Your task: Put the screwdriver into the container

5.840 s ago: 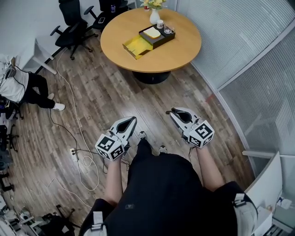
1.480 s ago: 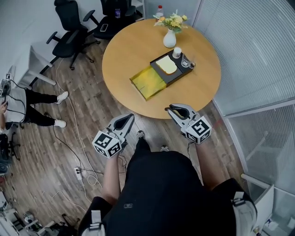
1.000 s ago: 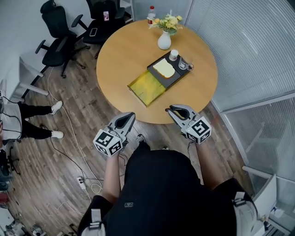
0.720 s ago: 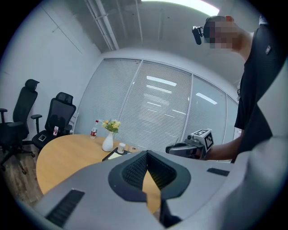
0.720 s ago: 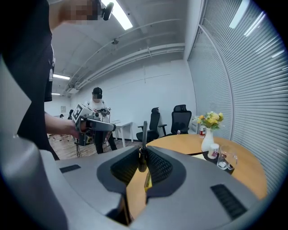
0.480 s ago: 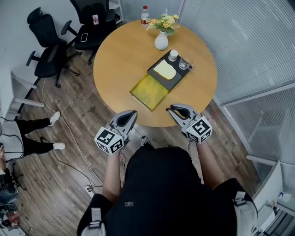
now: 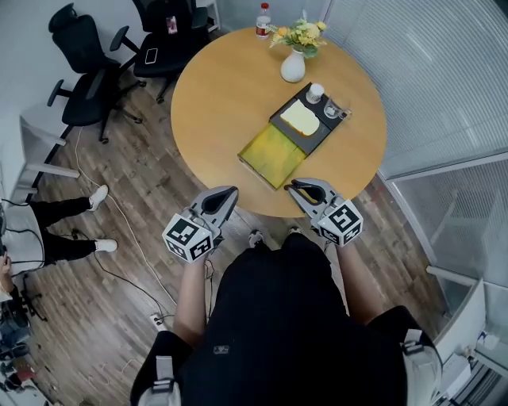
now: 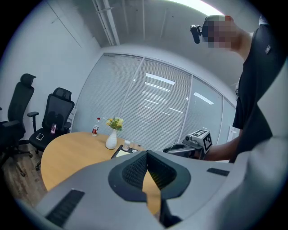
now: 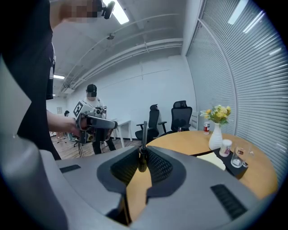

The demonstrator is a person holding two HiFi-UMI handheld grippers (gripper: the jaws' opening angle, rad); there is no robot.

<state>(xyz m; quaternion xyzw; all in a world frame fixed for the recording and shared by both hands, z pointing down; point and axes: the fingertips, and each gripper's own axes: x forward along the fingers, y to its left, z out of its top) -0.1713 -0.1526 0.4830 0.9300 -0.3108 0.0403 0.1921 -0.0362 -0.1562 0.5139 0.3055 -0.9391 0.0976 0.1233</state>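
A thin dark screwdriver [image 9: 144,134] stands up between the jaws of my right gripper [image 9: 143,158], which is shut on it. In the head view that right gripper [image 7: 298,189] hovers at the near edge of the round wooden table [image 7: 230,87]. The container, a shallow yellow-green tray [image 7: 274,153], lies on the table just beyond the gripper tips. My left gripper [image 7: 225,193] hangs over the floor beside the table's near-left edge. In the left gripper view its jaws [image 8: 146,155] meet at the tip with nothing between them.
A black tray [image 7: 311,120] with a pale pad, a cup and a glass adjoins the container. A white vase of flowers [image 7: 293,65] and a bottle [image 7: 263,20] stand at the far side. Office chairs [image 7: 79,67], floor cables and a seated person's legs [image 7: 55,210] are at left. A glass wall curves on the right.
The table has come nearer in the head view. Both grippers, formerly over bare floor, now reach the table's near edge. The right gripper's grip on the screwdriver is unchanged.
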